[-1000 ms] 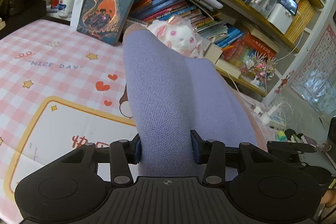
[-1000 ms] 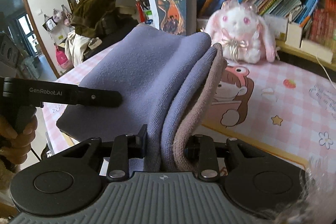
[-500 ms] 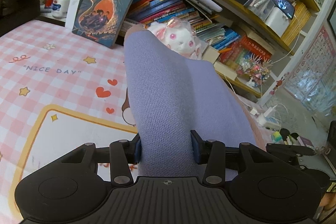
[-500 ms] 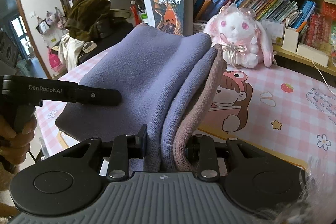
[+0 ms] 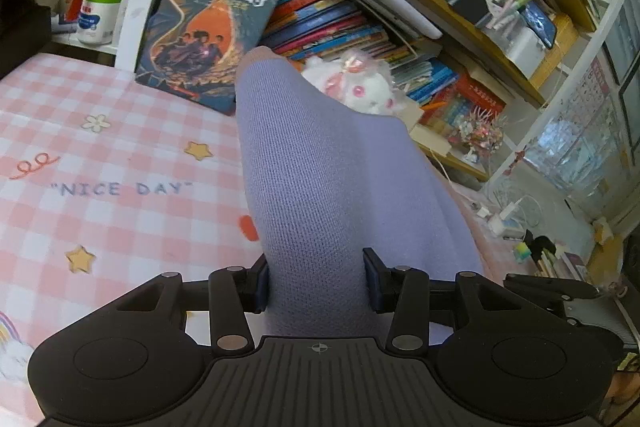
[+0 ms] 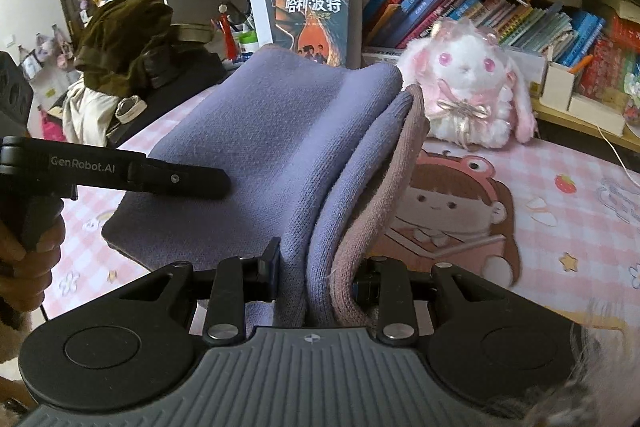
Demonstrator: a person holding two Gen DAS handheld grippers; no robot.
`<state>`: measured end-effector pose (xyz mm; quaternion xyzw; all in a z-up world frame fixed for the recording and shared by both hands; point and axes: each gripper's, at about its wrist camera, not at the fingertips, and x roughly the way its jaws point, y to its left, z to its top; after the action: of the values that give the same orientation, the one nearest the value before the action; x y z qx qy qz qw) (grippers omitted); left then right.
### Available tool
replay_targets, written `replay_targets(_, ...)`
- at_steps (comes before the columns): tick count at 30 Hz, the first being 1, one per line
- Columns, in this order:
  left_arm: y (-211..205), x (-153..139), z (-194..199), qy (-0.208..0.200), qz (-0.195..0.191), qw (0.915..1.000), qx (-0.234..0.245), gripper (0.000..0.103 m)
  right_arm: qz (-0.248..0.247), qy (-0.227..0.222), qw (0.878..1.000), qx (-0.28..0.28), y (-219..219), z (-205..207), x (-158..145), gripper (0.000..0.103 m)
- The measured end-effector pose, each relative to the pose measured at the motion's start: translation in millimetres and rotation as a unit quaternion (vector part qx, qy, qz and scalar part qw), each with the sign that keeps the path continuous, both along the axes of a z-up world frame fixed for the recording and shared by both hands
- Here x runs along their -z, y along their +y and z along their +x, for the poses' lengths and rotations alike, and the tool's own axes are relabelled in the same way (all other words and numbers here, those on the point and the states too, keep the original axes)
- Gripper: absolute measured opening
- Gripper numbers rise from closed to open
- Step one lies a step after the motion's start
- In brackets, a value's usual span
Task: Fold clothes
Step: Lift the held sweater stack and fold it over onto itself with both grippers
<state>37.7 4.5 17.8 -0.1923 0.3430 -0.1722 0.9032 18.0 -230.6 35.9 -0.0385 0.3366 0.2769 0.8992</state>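
Note:
A folded lavender knit garment (image 5: 320, 187) with a dusty-pink edge is held off the pink checked tablecloth (image 5: 100, 155) between both grippers. My left gripper (image 5: 316, 279) is shut on one end of the thick fold. In the right wrist view the same garment (image 6: 272, 147) shows several stacked layers, and my right gripper (image 6: 316, 275) is shut on them, pink edge to the right. The left gripper (image 6: 176, 181) reaches in from the left and grips the garment's far side, with a hand (image 6: 24, 267) on its handle.
A white and pink plush rabbit (image 6: 468, 91) sits at the back of the table. An upright book (image 6: 316, 15) leans against shelves packed with books (image 6: 460, 11). A dark pile of clothing (image 6: 128, 43) lies at the far left. Cables and chargers (image 5: 504, 219) lie right.
Both grippers have carried the garment forward toward the bookshelf. The upright book and the plush rabbit now look closer. The grips are unchanged.

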Motion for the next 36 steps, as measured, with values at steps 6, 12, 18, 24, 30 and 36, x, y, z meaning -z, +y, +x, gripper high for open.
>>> replay_targets(6, 38.5, 8.2, 31.9, 0.013, -0.006, 0.9999, 0.01, 0.043, -0.013, -0.001, 1.0, 0.006, 42.9, 18.8, 6.3, 0.028)
replay_targets(12, 65.2, 21.5, 75.5, 0.025, -0.011, 0.9996, 0.009, 0.043, -0.014, 0.009, 1.0, 0.016, 70.4, 58.7, 15.9, 0.028)
replay_targets(18, 76.1, 39.4, 119.7, 0.041, -0.012, 0.9991, 0.005, 0.043, -0.011, 0.026, 0.999, 0.023, 85.3, 103.5, 28.7, 0.028)
replay_targets(24, 81.8, 58.8, 159.9, 0.061, -0.016, 0.998, -0.004, 0.043, 0.022, 0.061, 0.997, 0.039, 81.8, 147.4, 48.8, 0.029)
replay_targets(30, 84.0, 63.9, 184.5, 0.064, -0.021, 0.9977, -0.006, 0.043, 0.07, 0.086, 0.992, 0.06, 72.5, 179.7, 61.9, 0.03)
replay_targets(36, 82.2, 70.9, 194.6, 0.075, -0.027, 0.9968, -0.009, 0.044, 0.097, 0.11, 0.986, 0.081, 66.9, 200.3, 71.1, 0.033)
